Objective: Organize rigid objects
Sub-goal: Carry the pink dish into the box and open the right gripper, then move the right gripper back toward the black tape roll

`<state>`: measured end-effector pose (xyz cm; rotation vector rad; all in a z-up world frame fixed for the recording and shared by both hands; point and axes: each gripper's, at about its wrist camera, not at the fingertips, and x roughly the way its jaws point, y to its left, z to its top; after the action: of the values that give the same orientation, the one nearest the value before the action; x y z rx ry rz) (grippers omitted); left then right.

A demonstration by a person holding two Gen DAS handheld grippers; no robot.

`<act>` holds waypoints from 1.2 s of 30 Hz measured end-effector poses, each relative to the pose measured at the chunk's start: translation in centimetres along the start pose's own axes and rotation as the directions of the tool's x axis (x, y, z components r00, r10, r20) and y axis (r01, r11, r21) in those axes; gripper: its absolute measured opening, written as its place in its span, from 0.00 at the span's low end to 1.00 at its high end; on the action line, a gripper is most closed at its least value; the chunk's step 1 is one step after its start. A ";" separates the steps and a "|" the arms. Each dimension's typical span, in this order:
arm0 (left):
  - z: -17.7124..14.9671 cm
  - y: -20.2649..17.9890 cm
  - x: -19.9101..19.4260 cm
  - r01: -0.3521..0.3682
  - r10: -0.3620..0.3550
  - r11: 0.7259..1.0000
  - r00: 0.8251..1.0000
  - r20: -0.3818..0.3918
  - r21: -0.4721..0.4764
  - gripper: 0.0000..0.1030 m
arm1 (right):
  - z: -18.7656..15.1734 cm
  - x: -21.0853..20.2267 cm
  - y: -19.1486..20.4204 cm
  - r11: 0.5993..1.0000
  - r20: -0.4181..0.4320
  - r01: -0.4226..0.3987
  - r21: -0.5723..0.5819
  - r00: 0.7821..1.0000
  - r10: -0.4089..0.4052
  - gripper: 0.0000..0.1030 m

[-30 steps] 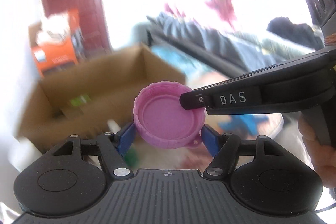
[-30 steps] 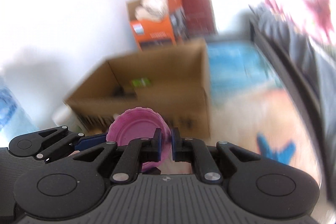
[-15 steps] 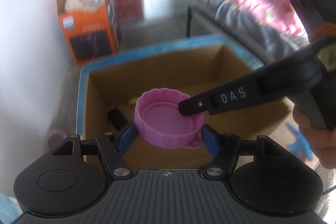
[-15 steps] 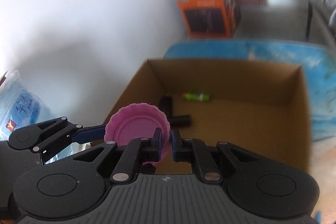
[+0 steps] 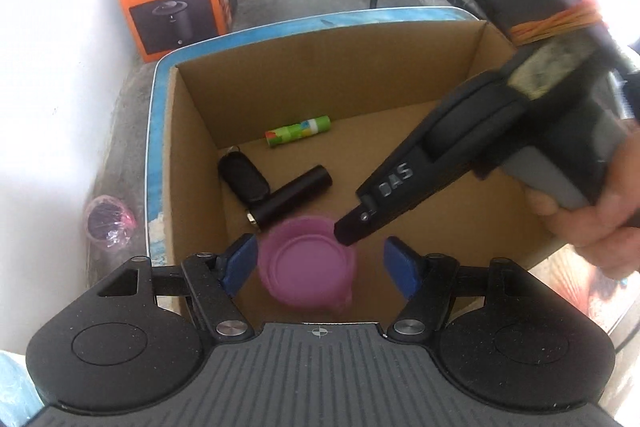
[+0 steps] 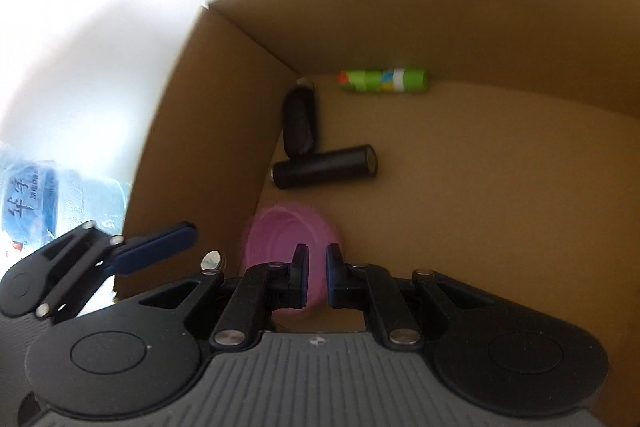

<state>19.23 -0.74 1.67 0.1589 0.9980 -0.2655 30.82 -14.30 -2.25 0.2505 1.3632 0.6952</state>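
Now my right gripper (image 6: 317,275) is pinching the rim of the pink lid (image 5: 306,269), holding it low inside the cardboard box (image 5: 320,67) near its left wall. My left gripper (image 5: 320,265) is spread, pads clear of the lid on both sides. Farther along that wall lie a black cylinder (image 5: 294,197) and a black key fob (image 5: 243,177), with a green tube (image 5: 298,131) by the far wall.

Black tongs (image 5: 320,261) with blue pads (image 5: 240,263); silver screws (white "DAS" lettering).
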 end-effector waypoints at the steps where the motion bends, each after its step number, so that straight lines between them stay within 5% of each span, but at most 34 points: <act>1: -0.1 0.0 -0.2 0.000 0.000 1.000 1.000 0.004 -0.001 0.68 | 0.1 0.3 0.1 1.000 -0.009 -0.002 0.002 1.000 0.002 0.09; 9: -0.6 0.3 -2.8 0.030 -0.027 0.999 0.996 0.088 -0.031 0.72 | -0.5 -1.1 0.7 0.999 0.037 -0.047 -0.001 0.998 0.047 0.10; 15: -3.1 -0.8 -7.4 0.080 -0.073 0.997 0.973 0.219 -0.021 0.78 | -4.6 -6.9 0.5 0.996 0.181 -0.086 -0.015 0.980 0.087 0.11; 24: -9.2 -3.8 -10.2 0.187 -0.180 0.982 0.931 0.318 0.010 0.94 | -18.3 -16.0 0.1 0.995 0.479 -0.070 -0.077 0.873 0.098 0.17; 30: -12.9 -6.5 -8.4 0.221 -0.216 0.975 0.941 0.261 0.011 0.95 | -24.8 -13.5 -1.3 0.998 0.522 -0.058 0.013 0.852 0.042 0.31; 36: -15.0 -9.5 -4.7 0.139 -0.146 0.989 0.977 0.157 0.055 0.94 | -26.7 -7.9 -1.9 0.996 0.481 -0.022 0.088 0.876 -0.024 0.35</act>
<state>1.98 -5.37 -2.50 0.1035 0.8443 -0.4248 5.68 -26.38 -2.69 0.4644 0.9135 0.5228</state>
